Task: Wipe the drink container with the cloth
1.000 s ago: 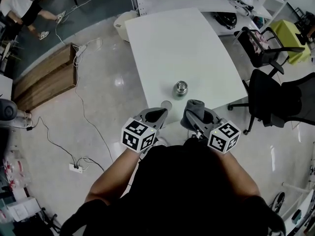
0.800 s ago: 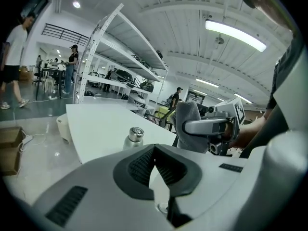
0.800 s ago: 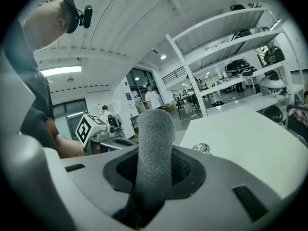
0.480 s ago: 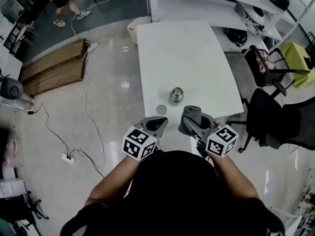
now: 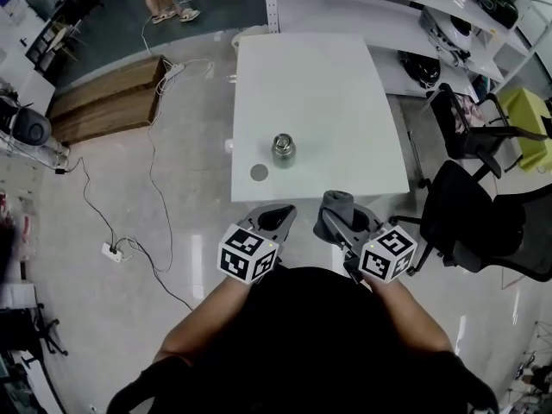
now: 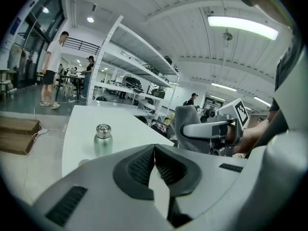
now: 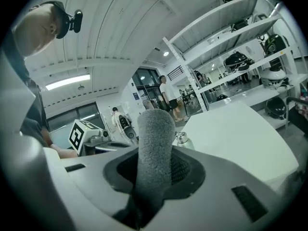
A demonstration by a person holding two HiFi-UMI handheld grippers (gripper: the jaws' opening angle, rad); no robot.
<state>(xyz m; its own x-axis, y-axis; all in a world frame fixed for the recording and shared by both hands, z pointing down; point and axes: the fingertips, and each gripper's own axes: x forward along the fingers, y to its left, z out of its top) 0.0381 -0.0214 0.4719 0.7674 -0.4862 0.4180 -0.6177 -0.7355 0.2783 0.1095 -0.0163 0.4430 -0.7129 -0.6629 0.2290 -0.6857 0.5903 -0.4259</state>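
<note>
1. Gripping a grey cloth [image 7: 155, 138], the right gripper [image 7: 154, 172] has both jaws pressed onto the fabric. The cloth stands out past the jaw tips as a thick rounded fold.
2. Seen from the head view, the same cloth [image 5: 335, 203] sits at the front of the right gripper [image 5: 333, 214], which is held just short of the near edge of the white table [image 5: 319, 84] and does not touch it.
3. The left gripper [image 6: 154, 150] has its jaws closed flat against each other, ribbed pads meeting, with nothing between them.
4. In the head view the left gripper [image 5: 280, 214] is also off the table, just beyond its near edge and beside the right gripper, the two apart from one another.
5. The drink container, a steel bottle [image 5: 283, 149], stands on the table close to the near edge and toward the near-left corner, well apart from both grippers.
6. The bottle [image 6: 103, 139] is upright, with its long axis vertical, its capped neck pointing up and its base flat on the tabletop.
7. From the right gripper view, only the bottle's cap and shoulder [image 7: 182, 139] show, just beside the cloth.
8. A small round grey disc [image 5: 259, 172] lies flat on the table just beside the bottle, nearer the table's near-left corner.
9. A black office chair [image 5: 466, 222] stands on the floor off the table's near-right corner.
</note>
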